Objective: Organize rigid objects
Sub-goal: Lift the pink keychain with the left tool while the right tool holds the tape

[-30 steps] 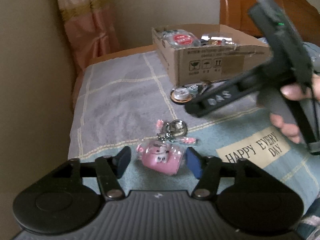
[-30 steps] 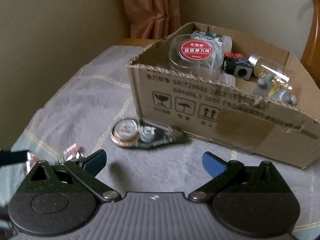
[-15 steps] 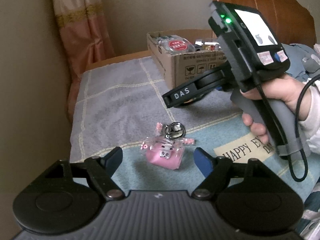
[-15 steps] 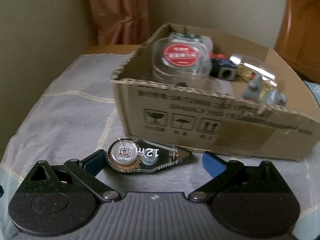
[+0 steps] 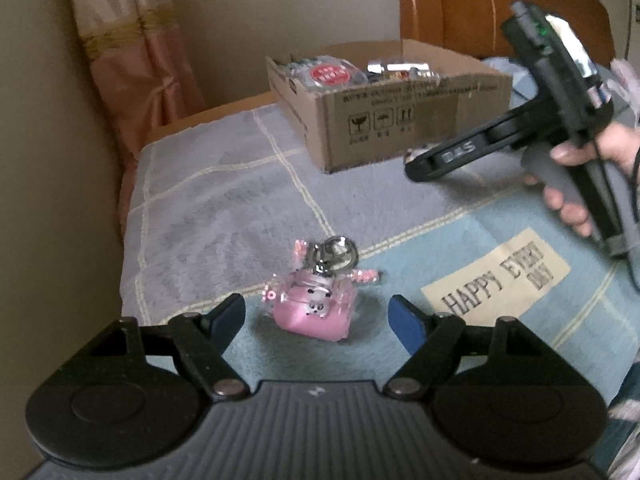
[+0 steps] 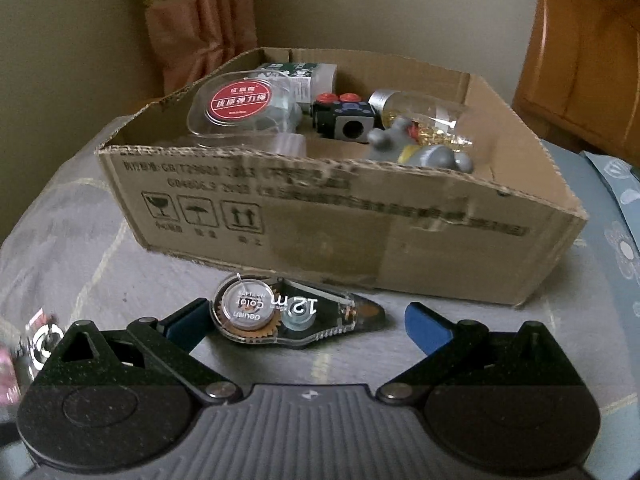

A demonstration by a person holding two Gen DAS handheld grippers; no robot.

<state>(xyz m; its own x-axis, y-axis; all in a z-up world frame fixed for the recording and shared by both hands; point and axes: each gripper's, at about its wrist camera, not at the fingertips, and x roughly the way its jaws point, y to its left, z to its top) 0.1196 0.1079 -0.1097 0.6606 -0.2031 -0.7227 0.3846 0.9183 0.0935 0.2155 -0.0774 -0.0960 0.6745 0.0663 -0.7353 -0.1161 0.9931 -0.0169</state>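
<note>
On a bed covered with a grey and pale-blue checked blanket (image 5: 224, 200), two hand-held grippers work near an open cardboard box (image 6: 340, 224). Left gripper (image 5: 316, 318) has its blue-tipped fingers spread wide on either side of a pink keychain charm (image 5: 314, 310), which lies on the blanket between them without touching either pad; a metal key ring (image 5: 334, 250) sits at the charm's far end. Just right of it, a cream patch printed "HAPPY EVERY DAY" (image 5: 496, 280) is sewn into the blanket. Right gripper (image 6: 304, 318), likewise spread open, straddles a clear correction tape dispenser (image 6: 292, 314) marked "12 m", which lies flat on the blanket just in front of the box's near wall; its left finger (image 6: 188, 318) is close beside the dispenser's round end, though contact cannot be told. Inside the box rest a clear round case with a red label (image 6: 240, 100), a black cube with red buttons (image 6: 344, 118), a clear tube holding gold pieces (image 6: 424, 114) and a grey figure (image 6: 416, 150). A pink curtain (image 5: 132, 52) hangs in the corner and a wooden headboard (image 5: 480, 4) rises behind the box
</note>
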